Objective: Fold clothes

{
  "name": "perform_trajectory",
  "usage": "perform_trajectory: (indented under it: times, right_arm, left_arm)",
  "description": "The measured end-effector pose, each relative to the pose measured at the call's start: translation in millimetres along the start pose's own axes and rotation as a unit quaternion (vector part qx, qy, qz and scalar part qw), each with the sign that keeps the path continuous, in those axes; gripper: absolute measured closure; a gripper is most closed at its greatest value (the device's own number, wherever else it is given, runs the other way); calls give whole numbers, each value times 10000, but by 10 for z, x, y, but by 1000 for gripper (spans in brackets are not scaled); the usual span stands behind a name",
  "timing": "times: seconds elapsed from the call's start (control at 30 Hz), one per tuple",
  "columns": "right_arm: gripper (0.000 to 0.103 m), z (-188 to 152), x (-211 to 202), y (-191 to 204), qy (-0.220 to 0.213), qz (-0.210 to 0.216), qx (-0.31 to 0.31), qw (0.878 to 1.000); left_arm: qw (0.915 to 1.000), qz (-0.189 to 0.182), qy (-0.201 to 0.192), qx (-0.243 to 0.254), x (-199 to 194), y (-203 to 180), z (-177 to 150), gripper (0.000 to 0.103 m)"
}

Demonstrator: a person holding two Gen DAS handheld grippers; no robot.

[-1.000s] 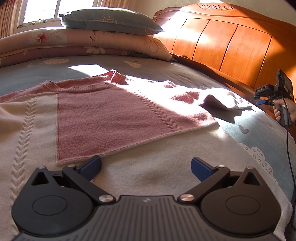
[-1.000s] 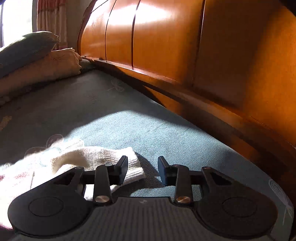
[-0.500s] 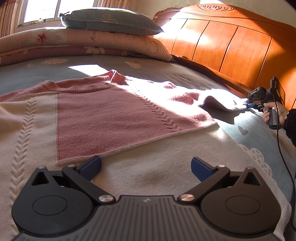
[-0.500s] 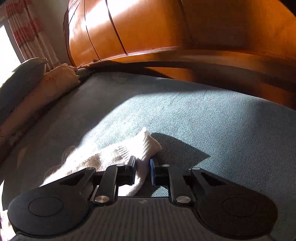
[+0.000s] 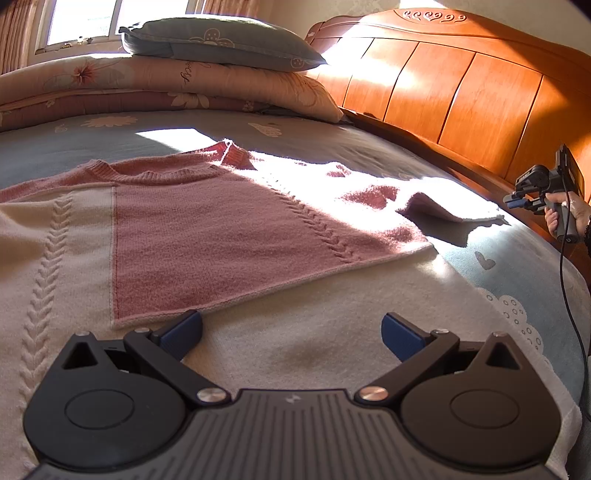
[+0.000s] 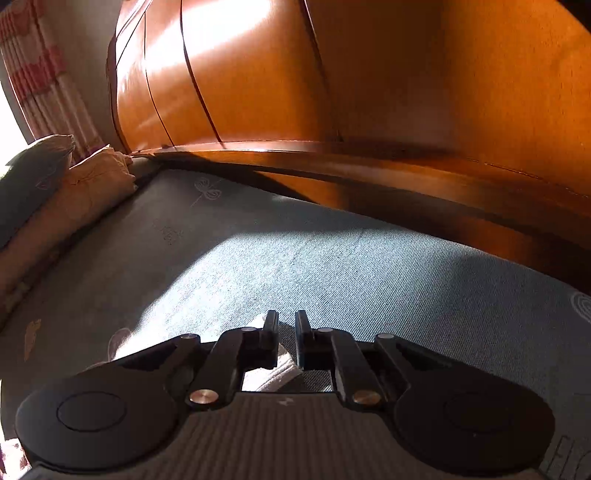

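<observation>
Knitted pink-and-cream sweater (image 5: 229, 236) lies flat on the bed (image 5: 524, 280), your left gripper (image 5: 291, 332) spread wide and empty over its hem, your right gripper (image 6: 286, 339) pinching the soft, floppy sleeve cuff (image 6: 277, 369), likely your best hold.

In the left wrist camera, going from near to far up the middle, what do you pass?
Left gripper → sweater → blue bedsheet → folded quilt → pillow → window.
</observation>
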State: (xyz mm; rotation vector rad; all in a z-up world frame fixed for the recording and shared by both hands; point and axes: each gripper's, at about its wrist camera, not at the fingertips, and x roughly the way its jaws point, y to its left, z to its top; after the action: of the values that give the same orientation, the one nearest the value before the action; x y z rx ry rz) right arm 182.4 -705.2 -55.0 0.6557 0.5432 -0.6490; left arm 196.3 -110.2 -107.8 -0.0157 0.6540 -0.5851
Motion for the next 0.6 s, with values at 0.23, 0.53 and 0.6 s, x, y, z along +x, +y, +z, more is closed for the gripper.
perform_trajectory:
  times: [0.23,0.53,0.6]
  right_arm:
    - [64,-417,153,-38,657,775,861,9911]
    - [95,-290,283,384,40,164,-205,9996]
    - [95,-204,233,490,-206,13,-513,9985]
  left_arm:
    - [10000,4,0,4,3,-6,-1,1]
    - [10000,-3,-2,-3,2,-7,1,1]
    - [10000,-2,-3,-4,2,-8,1,1]
